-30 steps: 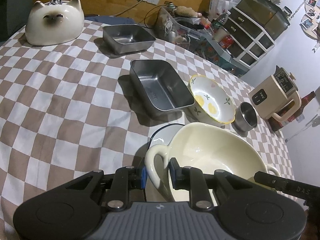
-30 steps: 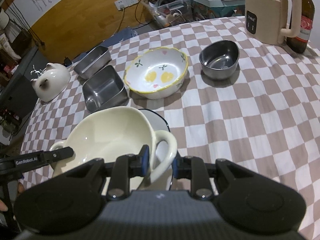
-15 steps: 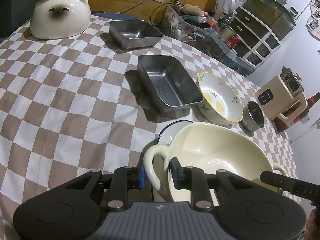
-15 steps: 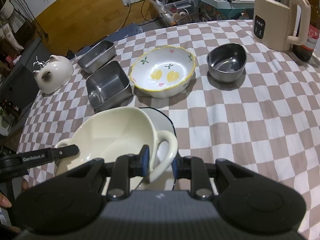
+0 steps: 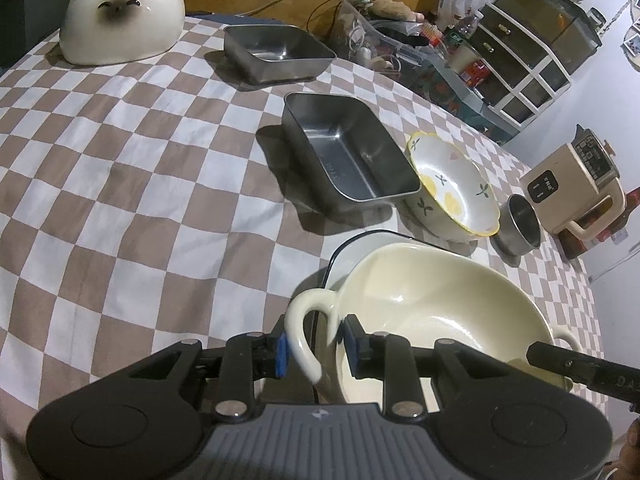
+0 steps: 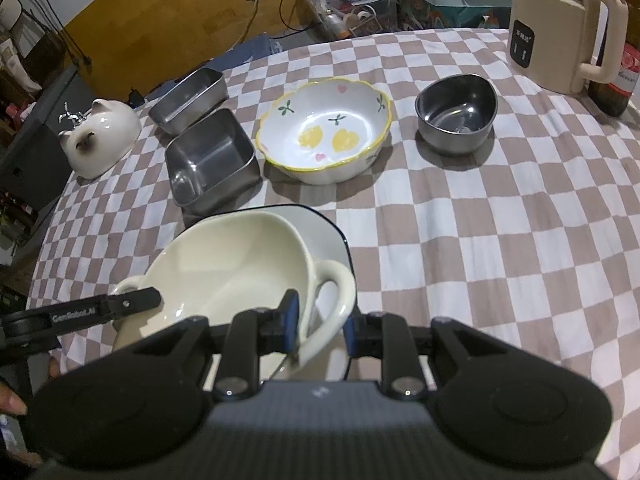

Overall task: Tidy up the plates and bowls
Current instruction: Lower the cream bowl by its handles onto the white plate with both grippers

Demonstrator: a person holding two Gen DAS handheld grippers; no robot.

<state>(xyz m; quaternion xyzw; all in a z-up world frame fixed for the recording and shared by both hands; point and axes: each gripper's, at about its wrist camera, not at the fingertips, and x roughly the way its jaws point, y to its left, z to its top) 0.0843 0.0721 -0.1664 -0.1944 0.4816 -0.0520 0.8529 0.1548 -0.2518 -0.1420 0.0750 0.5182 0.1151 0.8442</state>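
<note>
Cream bowl [image 5: 432, 300] is sitting over a plate [image 6: 320, 236], one handle between each set of jaws; left gripper [image 5: 314, 350] has just been easing open, right gripper [image 6: 322, 328] is clamping narrowly.

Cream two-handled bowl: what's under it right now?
A white plate with a dark rim shows past the cream bowl, on its far side. The bowl covers most of the plate; whether they touch can't be seen.

Home: checkered tablecloth [image 5: 132, 184], kettle [image 6: 560, 36]
</note>
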